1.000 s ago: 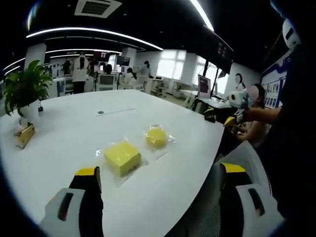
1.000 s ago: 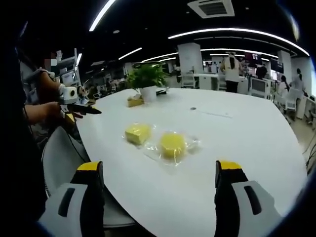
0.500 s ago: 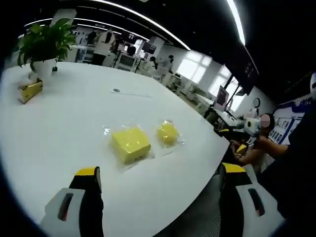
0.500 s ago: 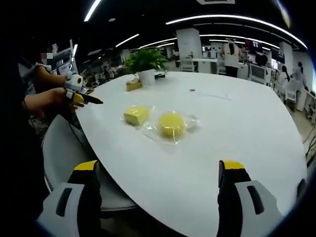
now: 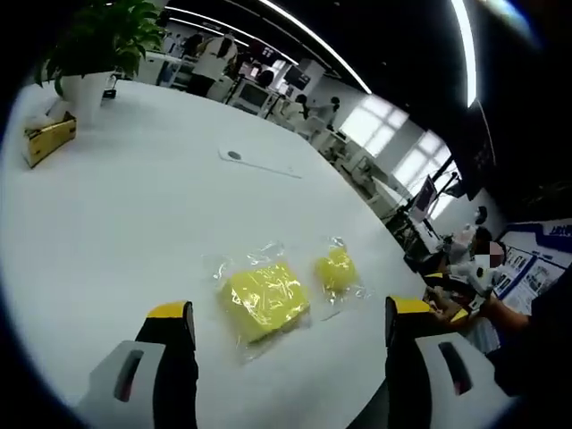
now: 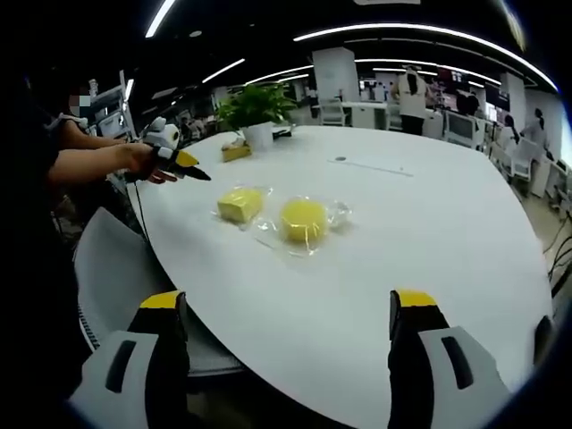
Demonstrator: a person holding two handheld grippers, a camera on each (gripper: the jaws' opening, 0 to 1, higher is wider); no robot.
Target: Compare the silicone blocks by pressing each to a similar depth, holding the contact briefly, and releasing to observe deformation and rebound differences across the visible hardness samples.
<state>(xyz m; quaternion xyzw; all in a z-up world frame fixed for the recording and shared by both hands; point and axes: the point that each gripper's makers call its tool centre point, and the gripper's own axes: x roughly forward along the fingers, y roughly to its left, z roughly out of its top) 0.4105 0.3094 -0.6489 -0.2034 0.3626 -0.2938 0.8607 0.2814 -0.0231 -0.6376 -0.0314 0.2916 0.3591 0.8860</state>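
Two yellow silicone blocks lie in clear plastic wrap on the white table [image 5: 134, 206]. In the left gripper view the square block [image 5: 264, 302] is close ahead of my left gripper [image 5: 288, 311], whose jaws stand wide apart, open and empty. The round block [image 5: 335, 271] lies just right of the square one. In the right gripper view the square block [image 6: 239, 205] and the round block [image 6: 304, 220] sit mid-table, well ahead of my open right gripper [image 6: 290, 304]. The left gripper [image 6: 183, 161], held in a hand, reaches over the table edge beside the square block.
A potted plant [image 5: 98, 45] and a yellow box [image 5: 49, 138] stand at the table's far end, and both appear again as the plant [image 6: 255, 107] and box [image 6: 237, 150]. A grey chair [image 6: 116, 268] sits at the near table edge. People and desks are in the background.
My left gripper has moved forward over the table, so the square block now lies close between its jaws' line. The right gripper has stayed nearly still. The blocks have not moved.
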